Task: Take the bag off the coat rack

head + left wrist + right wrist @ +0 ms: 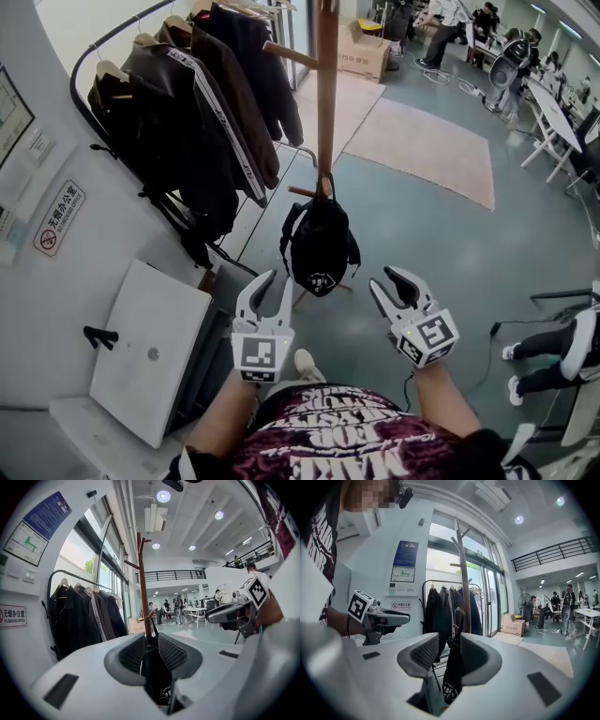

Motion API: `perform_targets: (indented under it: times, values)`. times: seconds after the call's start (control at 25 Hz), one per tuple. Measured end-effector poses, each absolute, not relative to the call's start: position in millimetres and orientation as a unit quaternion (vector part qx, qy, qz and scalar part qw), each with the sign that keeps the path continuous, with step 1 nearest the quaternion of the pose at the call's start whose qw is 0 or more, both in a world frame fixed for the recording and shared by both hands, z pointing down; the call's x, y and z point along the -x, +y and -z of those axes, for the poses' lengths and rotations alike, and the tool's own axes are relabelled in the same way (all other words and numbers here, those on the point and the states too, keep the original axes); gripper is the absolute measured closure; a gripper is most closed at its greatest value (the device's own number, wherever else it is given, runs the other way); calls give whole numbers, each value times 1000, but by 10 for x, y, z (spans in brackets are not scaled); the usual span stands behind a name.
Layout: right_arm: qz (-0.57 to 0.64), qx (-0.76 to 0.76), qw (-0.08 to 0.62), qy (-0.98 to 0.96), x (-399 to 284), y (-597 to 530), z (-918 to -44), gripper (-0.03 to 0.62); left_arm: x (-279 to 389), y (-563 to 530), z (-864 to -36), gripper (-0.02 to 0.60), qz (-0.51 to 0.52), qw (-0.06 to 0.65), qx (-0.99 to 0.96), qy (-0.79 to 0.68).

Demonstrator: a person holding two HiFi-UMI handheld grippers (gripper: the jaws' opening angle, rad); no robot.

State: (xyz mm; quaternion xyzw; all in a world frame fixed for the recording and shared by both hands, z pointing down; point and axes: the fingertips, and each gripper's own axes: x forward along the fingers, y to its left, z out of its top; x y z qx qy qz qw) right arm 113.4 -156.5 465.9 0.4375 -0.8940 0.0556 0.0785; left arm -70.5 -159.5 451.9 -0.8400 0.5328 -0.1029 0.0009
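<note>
Grey floor point(441, 234); bag point(320, 246) on coat rack point(326, 94), top cropped; left gripper point(278, 277), right gripper point(382, 277) fingers apart.

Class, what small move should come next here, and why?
Probably advance the right gripper up to the strap where the bag hangs on the peg. Both it and the left gripper are open and short of the bag.

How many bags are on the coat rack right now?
1. The black bag hangs from a low peg on the wooden coat rack. Its other visible pegs are bare; the pole could hide another.
</note>
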Motion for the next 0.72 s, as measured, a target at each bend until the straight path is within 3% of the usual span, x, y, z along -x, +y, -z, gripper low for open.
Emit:
perform_targets:
  times: [0.28, 0.72]
  values:
    - [-42, -453, 87, -886, -1047, -1824, -4585, 442, 813, -1917, -4415, 502, 101, 28, 842, 529]
    - [-37, -468, 101, -877, -896, -1928, -4583, 445, 816, -2156, -4454, 502, 87, 14, 864, 496]
